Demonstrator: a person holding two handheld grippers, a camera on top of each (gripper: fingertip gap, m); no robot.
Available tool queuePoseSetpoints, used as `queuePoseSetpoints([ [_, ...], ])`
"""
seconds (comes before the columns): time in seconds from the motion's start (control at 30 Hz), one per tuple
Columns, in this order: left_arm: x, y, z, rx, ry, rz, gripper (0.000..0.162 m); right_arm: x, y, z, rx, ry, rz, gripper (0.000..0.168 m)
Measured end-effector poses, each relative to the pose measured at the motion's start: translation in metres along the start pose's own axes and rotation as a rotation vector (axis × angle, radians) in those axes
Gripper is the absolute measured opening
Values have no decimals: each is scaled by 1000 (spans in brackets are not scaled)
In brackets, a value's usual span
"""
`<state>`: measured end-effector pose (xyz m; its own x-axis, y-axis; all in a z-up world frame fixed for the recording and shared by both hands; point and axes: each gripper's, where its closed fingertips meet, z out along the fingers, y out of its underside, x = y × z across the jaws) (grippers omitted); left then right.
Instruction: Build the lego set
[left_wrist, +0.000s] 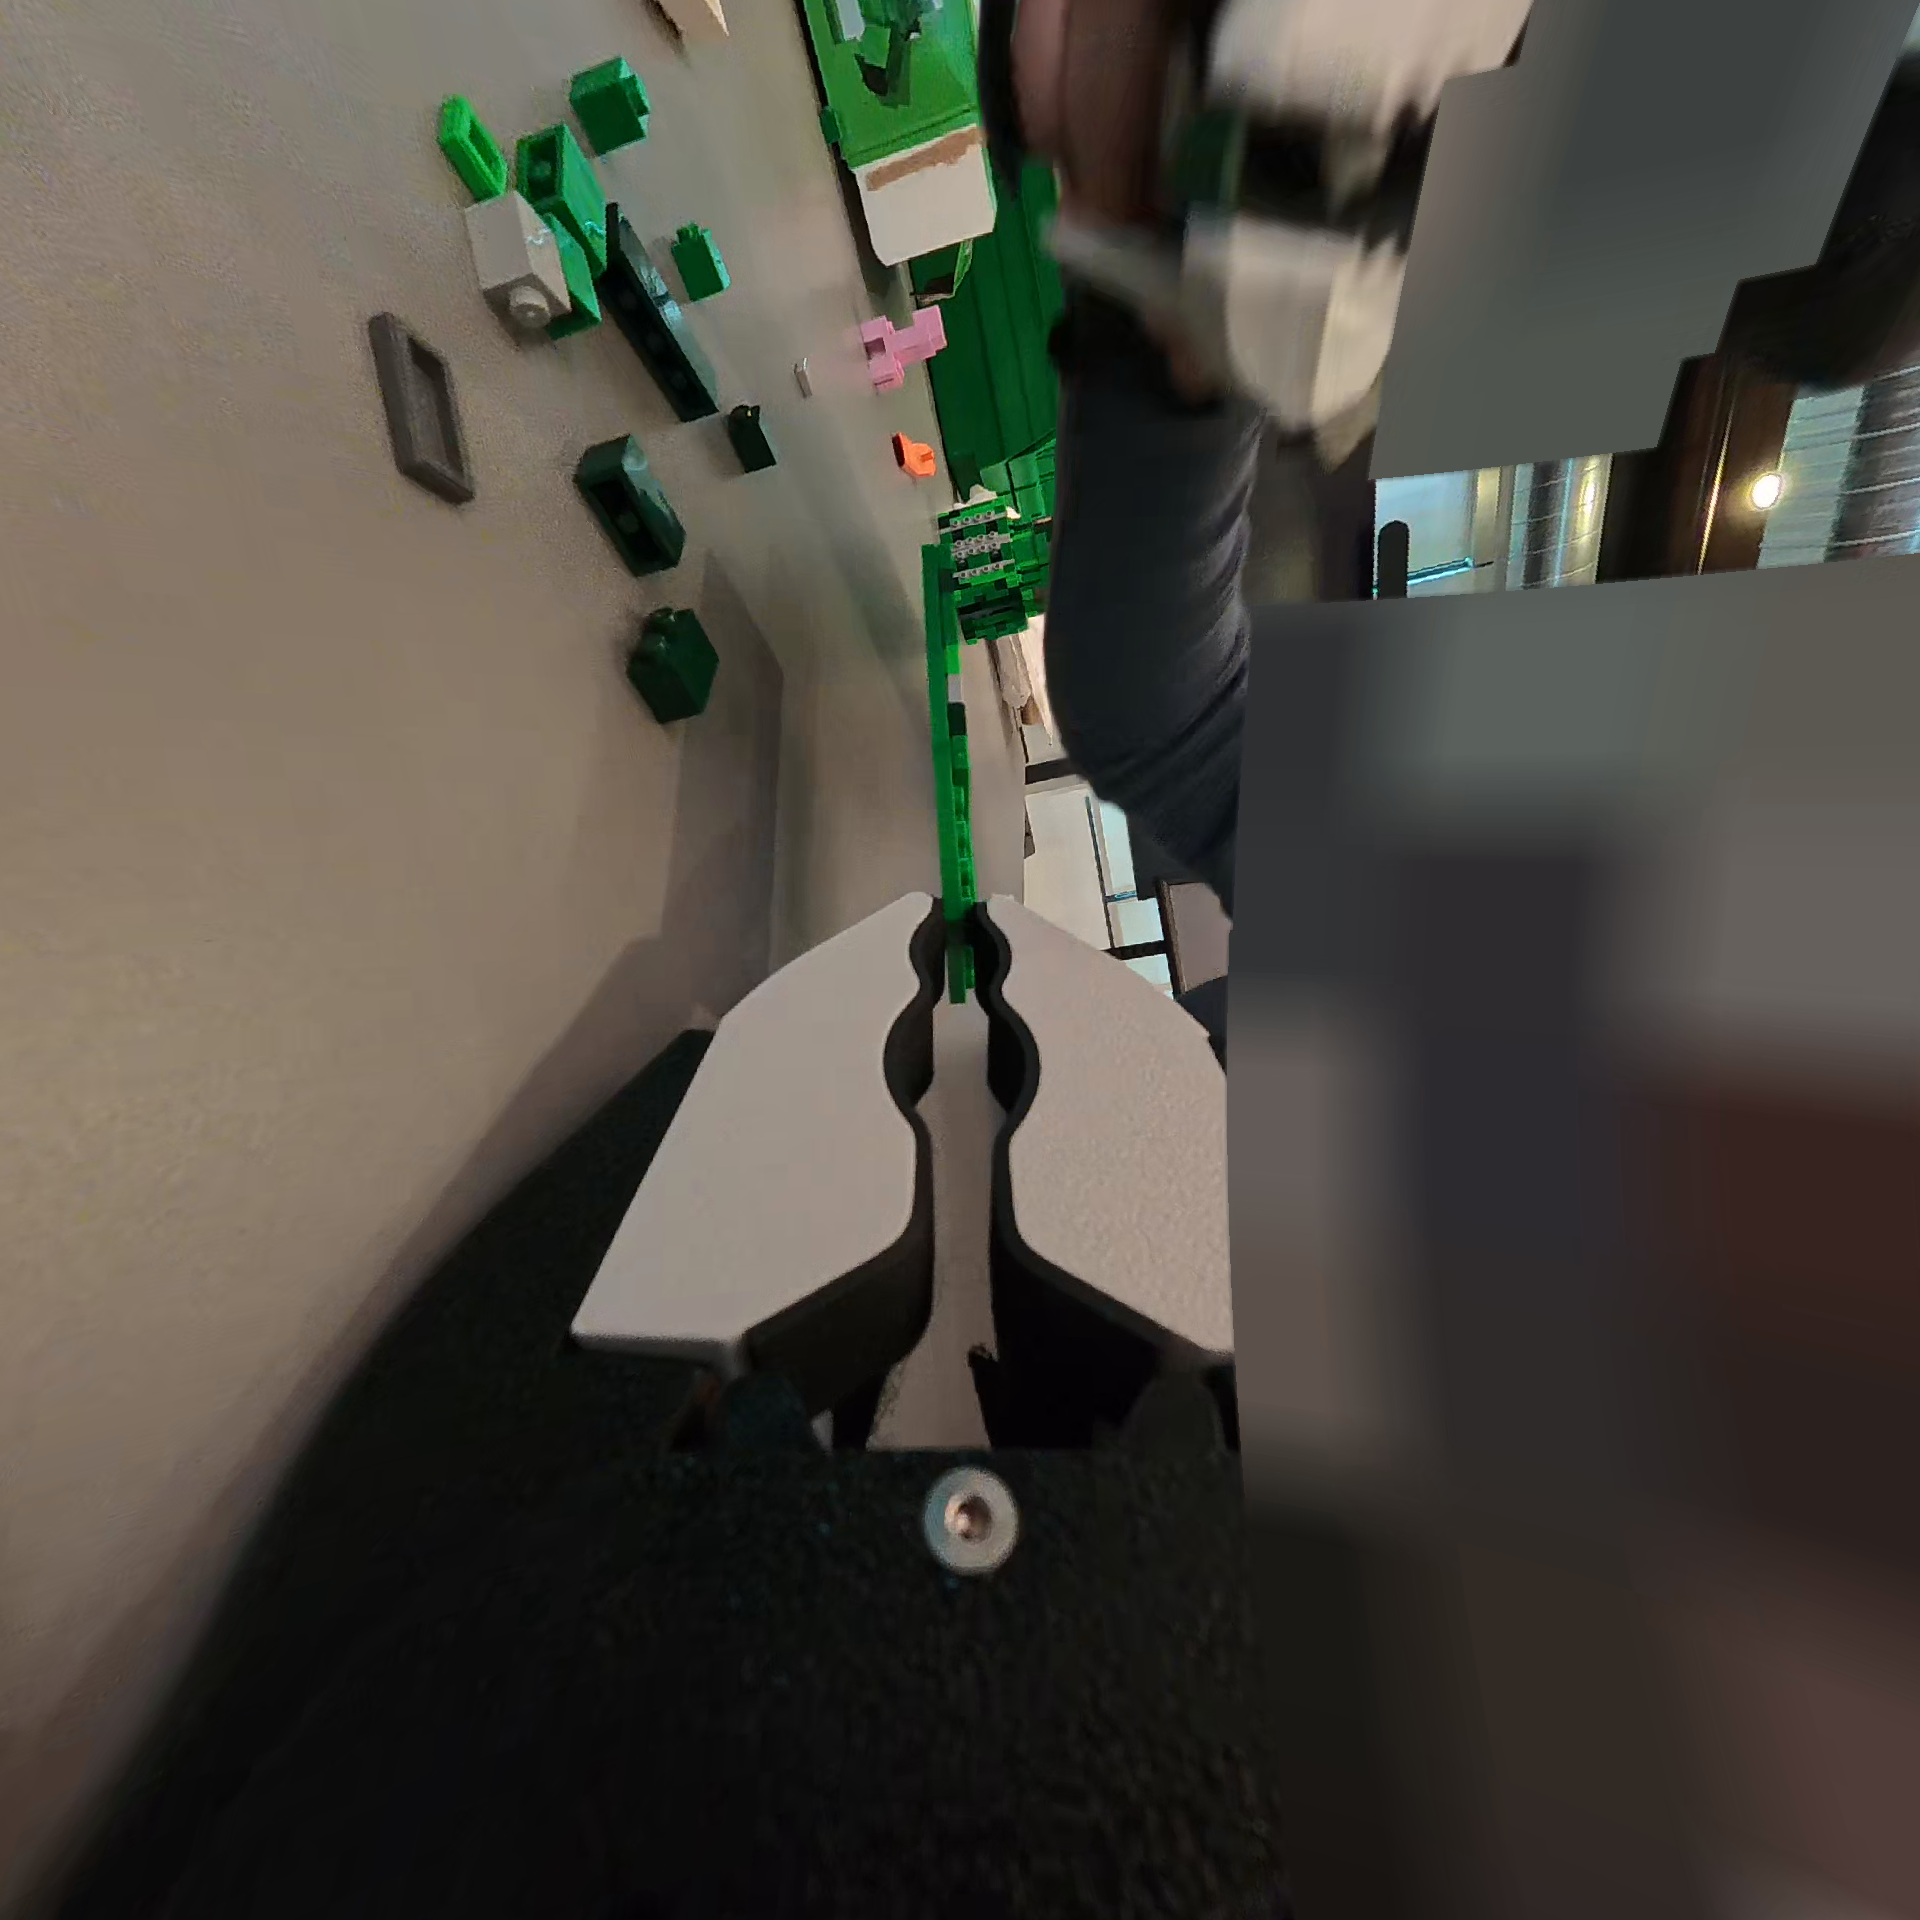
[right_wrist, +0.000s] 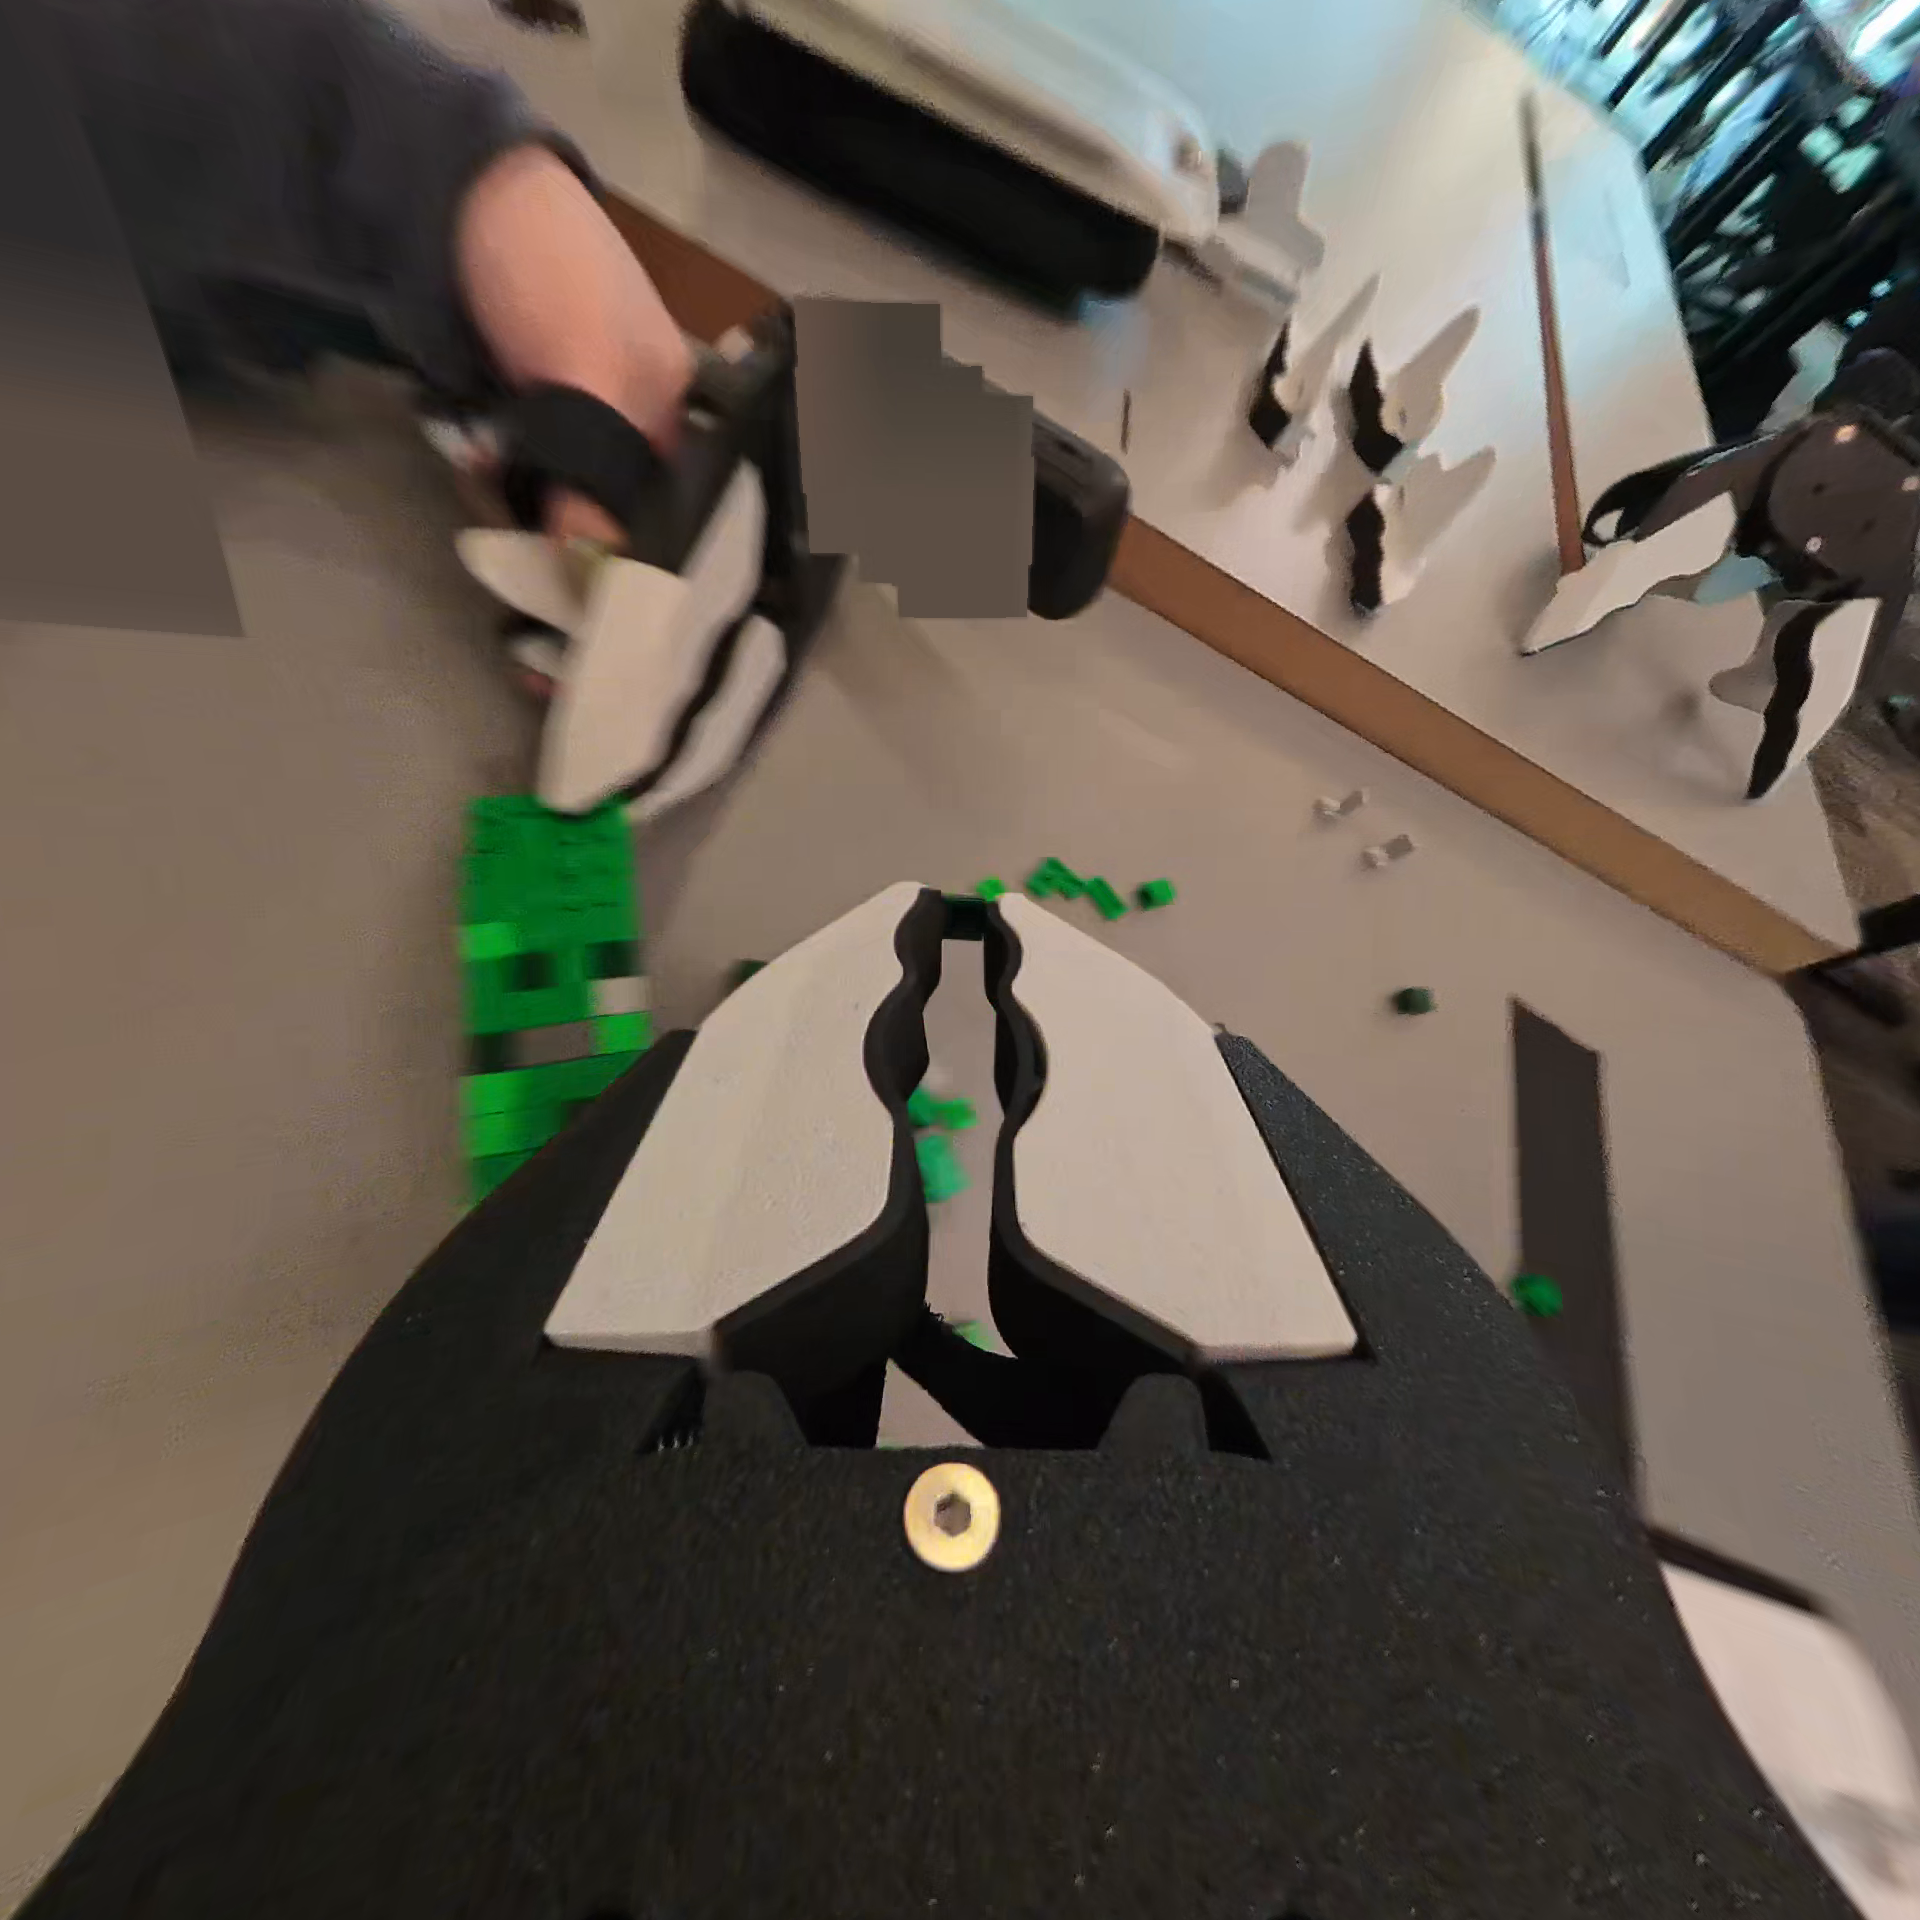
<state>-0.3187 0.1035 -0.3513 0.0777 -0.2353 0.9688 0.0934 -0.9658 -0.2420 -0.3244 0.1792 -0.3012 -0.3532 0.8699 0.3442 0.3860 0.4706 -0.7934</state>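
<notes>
My left gripper (left_wrist: 961, 930) is shut on the near edge of a flat green lego build (left_wrist: 954, 727), which I see edge-on, held off the table. It also shows from its face in the right wrist view (right_wrist: 551, 987), green with dark and grey squares, with the left gripper (right_wrist: 623, 717) at its top edge. My right gripper (right_wrist: 964, 914) is shut on a small dark green brick (right_wrist: 962, 918) at its fingertips. The right gripper shows blurred at the top of the left wrist view (left_wrist: 1195, 208). Loose green bricks (left_wrist: 582, 177) lie on the grey table (left_wrist: 208, 727).
A dark grey frame piece (left_wrist: 421, 410), a pink piece (left_wrist: 899, 348) and an orange piece (left_wrist: 914, 455) lie among the bricks. More green bricks (right_wrist: 1091, 894) lie ahead of my right gripper. Spare gripper fingers (right_wrist: 1361, 468) and another gripper (right_wrist: 1818, 582) lie on the far table. Some 9 centimeters of space lies between my two pairs of fingers.
</notes>
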Motion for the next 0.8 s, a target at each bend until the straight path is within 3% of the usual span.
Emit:
queuePoseSetpoints([
  [0.03,0,0,0,0,-1,0,4,-16,-2,-9,65,0,48,7],
  [0.1,0,0,1,-2,-3,0,4,-46,-1,-21,163,-6,121,7],
  [0.27,1,0,1,-4,6,-1,4,-77,19,-23,220,35,189,7],
  [0.5,2,0,0,-6,24,-5,4,-74,19,-20,225,-35,204,7],
  [0.6,3,2,1,-23,32,-5,4,-72,3,-14,295,-59,171,7],
  [0.8,10,4,1,-35,90,-8,4,-84,2,2,213,-211,117,7],
])
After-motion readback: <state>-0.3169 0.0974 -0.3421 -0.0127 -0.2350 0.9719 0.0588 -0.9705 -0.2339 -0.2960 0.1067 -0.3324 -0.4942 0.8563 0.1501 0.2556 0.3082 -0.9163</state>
